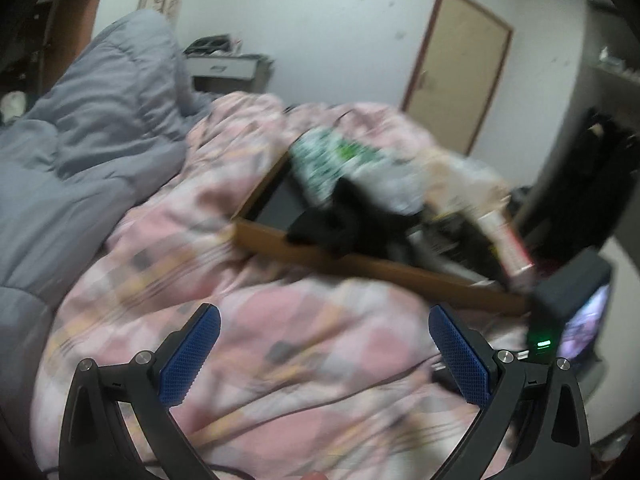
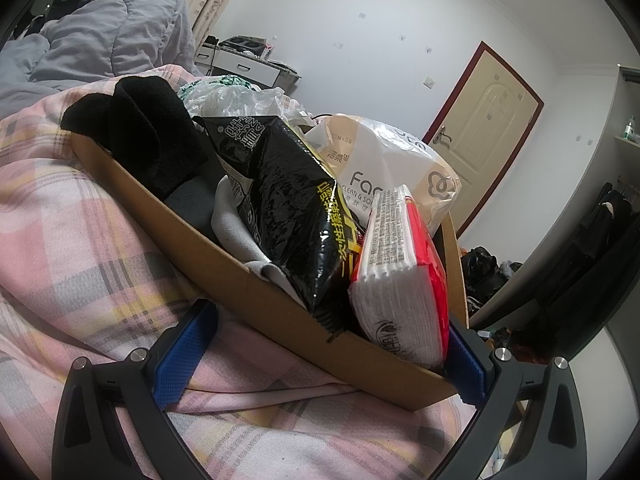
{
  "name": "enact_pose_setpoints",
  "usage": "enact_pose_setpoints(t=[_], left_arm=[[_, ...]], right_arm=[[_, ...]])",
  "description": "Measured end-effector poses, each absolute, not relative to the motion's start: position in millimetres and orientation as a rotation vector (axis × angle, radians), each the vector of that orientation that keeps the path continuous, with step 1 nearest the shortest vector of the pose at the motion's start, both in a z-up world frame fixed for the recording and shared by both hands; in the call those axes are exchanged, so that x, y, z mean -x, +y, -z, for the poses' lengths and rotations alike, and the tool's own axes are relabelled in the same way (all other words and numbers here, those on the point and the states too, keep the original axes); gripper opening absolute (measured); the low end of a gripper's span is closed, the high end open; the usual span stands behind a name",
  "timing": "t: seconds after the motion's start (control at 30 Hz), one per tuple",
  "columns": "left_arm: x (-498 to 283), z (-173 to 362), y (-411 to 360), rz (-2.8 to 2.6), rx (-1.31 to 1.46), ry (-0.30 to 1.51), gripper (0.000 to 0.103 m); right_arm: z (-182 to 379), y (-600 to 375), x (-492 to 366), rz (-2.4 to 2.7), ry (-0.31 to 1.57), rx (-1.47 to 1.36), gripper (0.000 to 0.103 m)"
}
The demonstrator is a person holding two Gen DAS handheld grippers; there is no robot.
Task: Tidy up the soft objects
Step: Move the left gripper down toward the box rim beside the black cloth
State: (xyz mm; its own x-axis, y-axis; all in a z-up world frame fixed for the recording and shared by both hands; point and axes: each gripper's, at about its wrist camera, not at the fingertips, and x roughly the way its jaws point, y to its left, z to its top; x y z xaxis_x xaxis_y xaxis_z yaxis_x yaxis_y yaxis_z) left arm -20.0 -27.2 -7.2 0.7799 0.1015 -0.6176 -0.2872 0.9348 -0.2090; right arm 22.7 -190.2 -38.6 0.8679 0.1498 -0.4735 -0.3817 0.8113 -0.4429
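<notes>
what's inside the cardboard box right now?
Inside the cardboard box: a black sock, grey cloth, black snack bag, red-and-white tissue pack, a beige tissue pack and a plastic bag behind. The box bottom is covered.

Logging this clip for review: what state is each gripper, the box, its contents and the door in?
left gripper: open, empty, over the pink quilt
right gripper: open, straddling the box's near corner
cardboard box: open-topped, heaped full
black sock: draped over the box's rim
black packet: sealed, leaning
tissue pack: upright
door: shut
</notes>
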Motion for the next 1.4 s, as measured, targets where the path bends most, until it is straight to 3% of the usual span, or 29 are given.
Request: enact_pose_setpoints(t=[0.7,0.93,1.13,1.3,1.4], left_arm=[[-37,54,-60,-0.185,0.031,0.988,0.103],[-26,46,-43,-0.229,0.102,0.906,0.103],[-32,54,-29,-0.208,0.179,0.948,0.103],[-15,30,-14,-0.327,0.222,0.790,0.103],[-34,44,-12,-0.321,0.205,0.888,0.103]], right_arm=[[41,-189,-18,-0.288,0.429,0.581,0.102],[43,-181,-19,-0.275,0.427,0.589,0.102],[41,-183,-17,-0.272,0.424,0.589,0.102],[43,-183,-15,-0.271,0.420,0.587,0.102],[44,-184,-15,-0.270,0.418,0.583,0.102]])
